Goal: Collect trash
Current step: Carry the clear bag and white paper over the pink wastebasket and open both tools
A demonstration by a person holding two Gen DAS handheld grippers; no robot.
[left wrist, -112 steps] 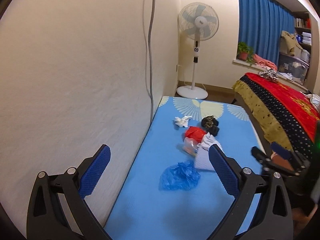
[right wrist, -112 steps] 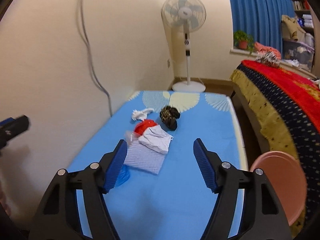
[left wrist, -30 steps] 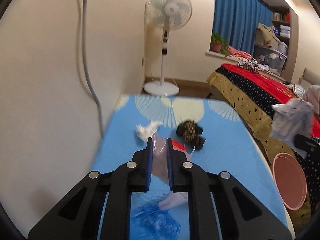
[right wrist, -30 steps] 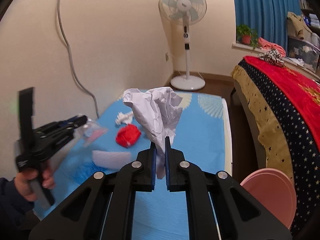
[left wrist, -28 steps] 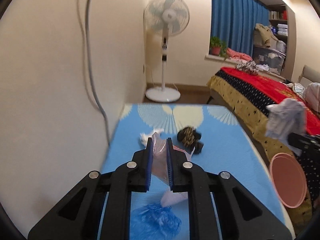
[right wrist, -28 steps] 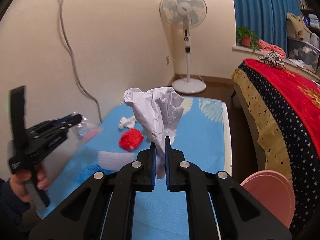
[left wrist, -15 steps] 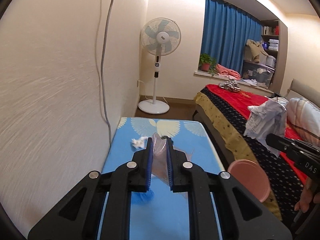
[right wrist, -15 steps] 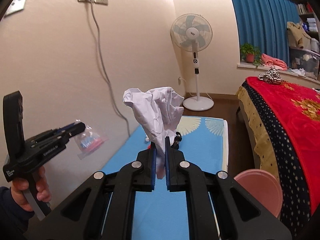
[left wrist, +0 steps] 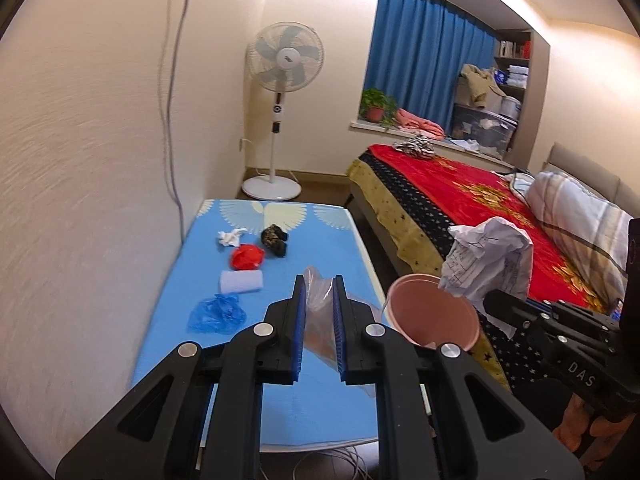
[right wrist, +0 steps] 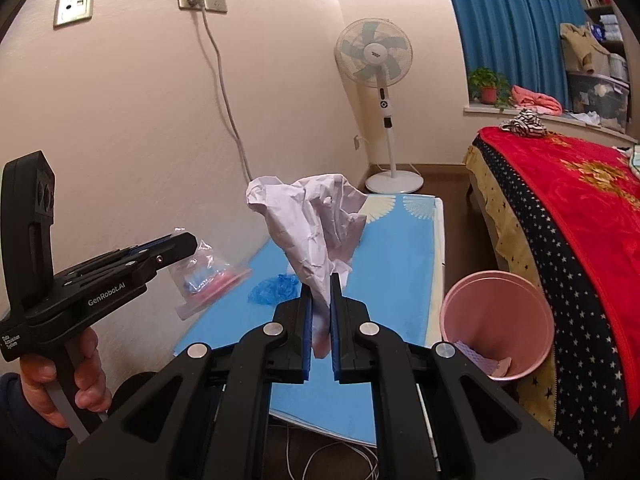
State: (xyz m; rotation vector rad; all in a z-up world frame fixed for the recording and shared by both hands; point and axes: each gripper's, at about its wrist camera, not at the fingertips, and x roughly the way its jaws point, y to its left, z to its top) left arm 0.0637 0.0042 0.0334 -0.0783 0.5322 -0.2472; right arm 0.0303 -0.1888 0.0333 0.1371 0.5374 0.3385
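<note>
both grippers lifted back, crinkled clear bag [left wrist: 318,304], crumpled paper [right wrist: 316,224]

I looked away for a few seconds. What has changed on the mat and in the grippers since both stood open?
The left gripper has closed on the clear plastic bag, the right gripper on the crumpled white paper; both lifted them off the blue mat and swung toward the pink bin. The red wad, blue bag and white tissue stayed.

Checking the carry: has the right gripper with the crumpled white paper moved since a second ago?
Yes. The right gripper, shut on the crumpled white paper, has pulled back and up from the blue mat, nearer the pink plastic bin.
</note>
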